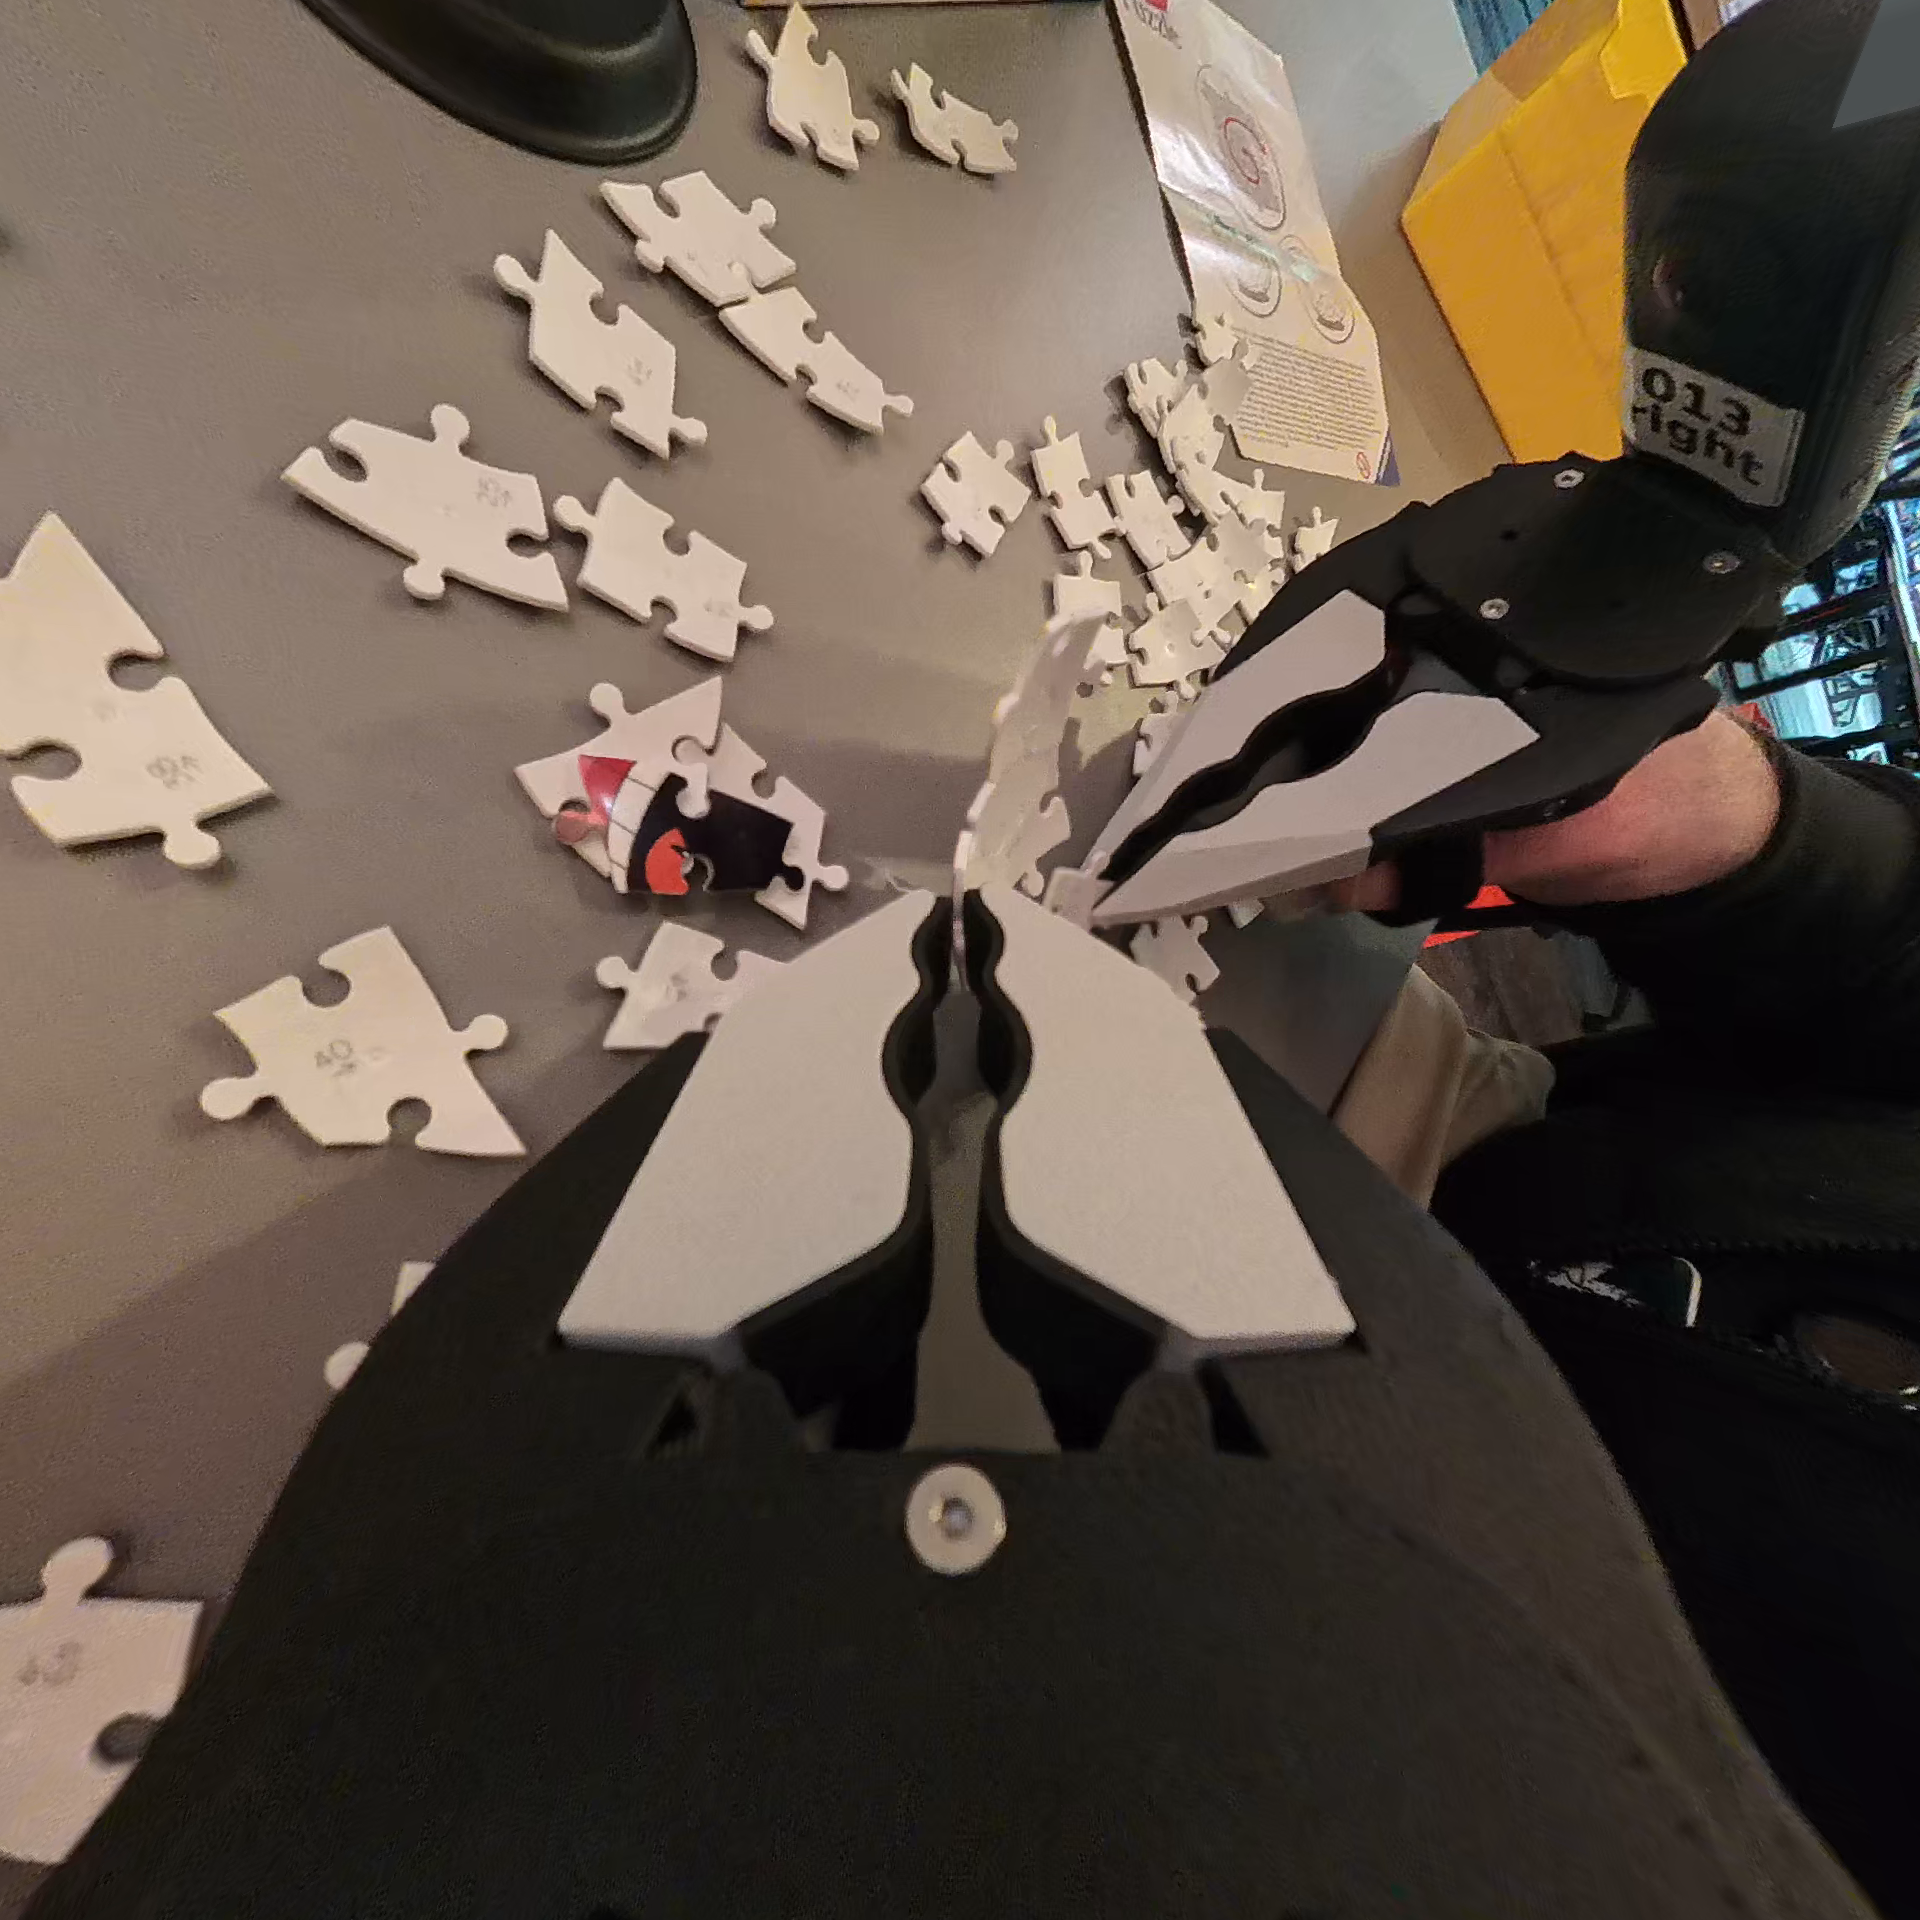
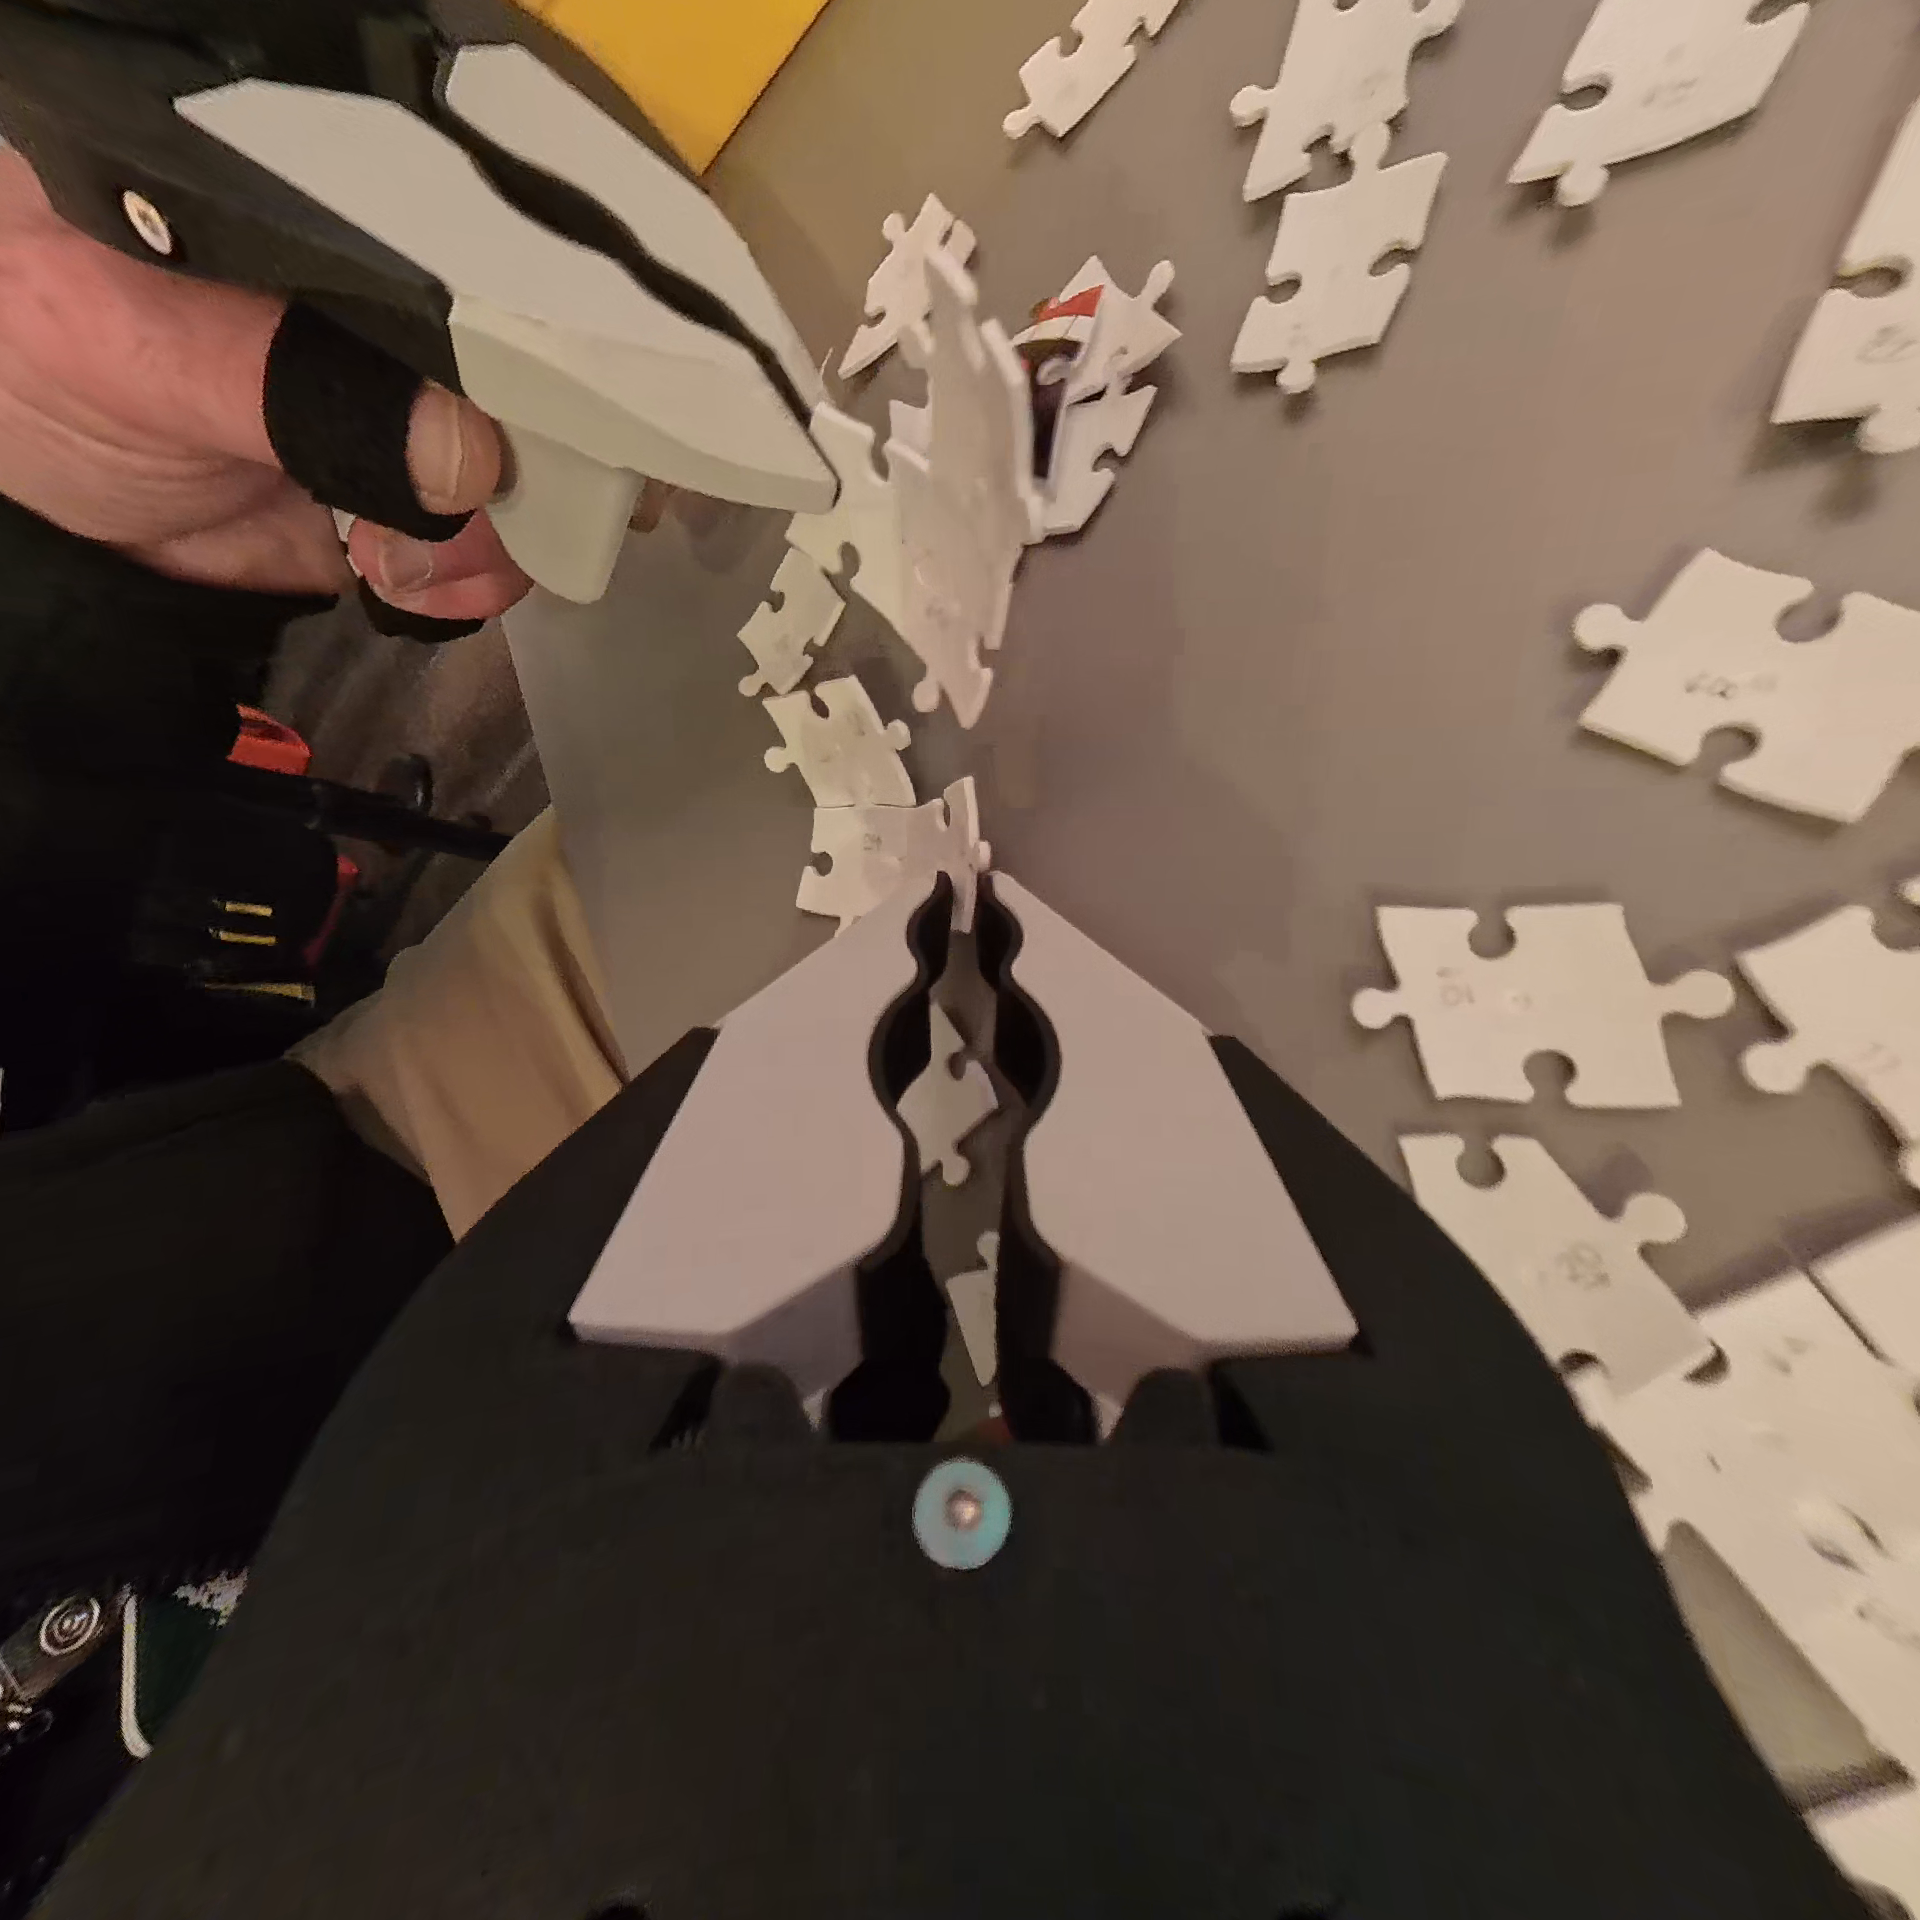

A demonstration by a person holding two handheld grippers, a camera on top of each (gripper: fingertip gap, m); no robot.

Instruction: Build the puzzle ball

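My left gripper (image 1: 956,914) is shut on the lower edge of a joined strip of white puzzle pieces (image 1: 1023,769), which stands upright above the grey table (image 1: 260,312). The strip also shows in the right wrist view (image 2: 956,499), held by the left gripper (image 2: 826,468). My right gripper (image 2: 966,894) is shut on a single white piece (image 2: 961,831), close beside the strip's base. In the left wrist view the right gripper (image 1: 1086,899) has that piece (image 1: 1068,891) at its tip. A small joined cluster with a printed red and dark side (image 1: 686,821) lies on the table behind the strip.
Many loose white pieces (image 1: 426,509) lie face down to the left, and a pile of smaller ones (image 1: 1174,551) lies at the right. A paper leaflet (image 1: 1268,239), a yellow box (image 1: 1527,229) and a black object (image 1: 540,73) are at the far side. The table edge (image 2: 540,727) is near the grippers. My hands' fingertips stand some 7 cm from each other.
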